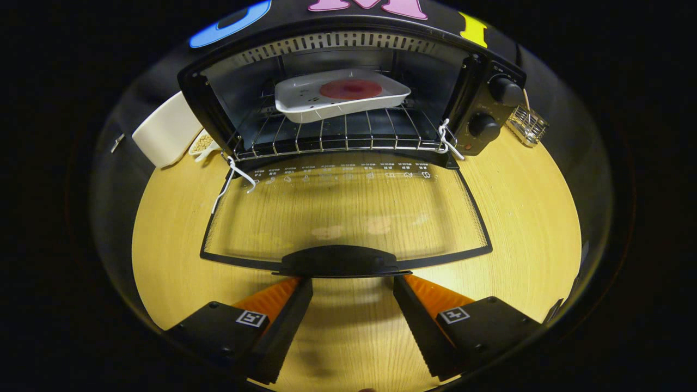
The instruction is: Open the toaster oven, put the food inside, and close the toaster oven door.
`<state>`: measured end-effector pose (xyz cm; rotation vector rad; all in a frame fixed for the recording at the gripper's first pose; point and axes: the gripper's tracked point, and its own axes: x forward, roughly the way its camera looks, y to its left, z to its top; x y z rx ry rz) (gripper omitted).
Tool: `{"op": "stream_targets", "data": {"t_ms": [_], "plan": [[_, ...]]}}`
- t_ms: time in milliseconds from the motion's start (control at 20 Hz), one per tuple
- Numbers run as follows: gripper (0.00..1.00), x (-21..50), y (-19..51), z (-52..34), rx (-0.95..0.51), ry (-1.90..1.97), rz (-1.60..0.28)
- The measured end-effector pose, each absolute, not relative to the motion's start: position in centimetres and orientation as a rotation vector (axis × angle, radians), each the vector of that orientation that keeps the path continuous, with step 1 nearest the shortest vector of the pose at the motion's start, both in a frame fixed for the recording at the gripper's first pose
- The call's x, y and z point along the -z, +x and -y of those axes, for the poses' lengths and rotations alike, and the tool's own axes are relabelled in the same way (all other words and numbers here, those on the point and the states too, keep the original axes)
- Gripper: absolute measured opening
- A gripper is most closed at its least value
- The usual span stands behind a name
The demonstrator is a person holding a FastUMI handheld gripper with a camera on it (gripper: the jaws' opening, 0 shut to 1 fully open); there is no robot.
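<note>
A pale wooden tabletop (517,218) is carrying everything. At ten o'clock, a cream container (163,133) is leaning beside the toaster oven (479,98). At twelve, a white tray (337,98) holding red food (350,89) is sitting on the oven rack, with the glass door (348,218) lying flat open. At two, a small wire basket (527,126) is standing. The jaws of the gripper (353,286) are gaping wide, empty, just short of the door handle (337,260).
</note>
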<state>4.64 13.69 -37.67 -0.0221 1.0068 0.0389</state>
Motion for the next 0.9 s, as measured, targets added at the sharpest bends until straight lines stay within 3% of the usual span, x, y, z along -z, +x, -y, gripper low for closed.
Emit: {"op": "stream_targets", "data": {"t_ms": [300,900], "plan": [[0.98,33.4,4.2,-13.8,-0.106,-0.005,-0.945],[0.99,14.6,5.3,-12.5,-0.16,0.014,-0.492]]}}
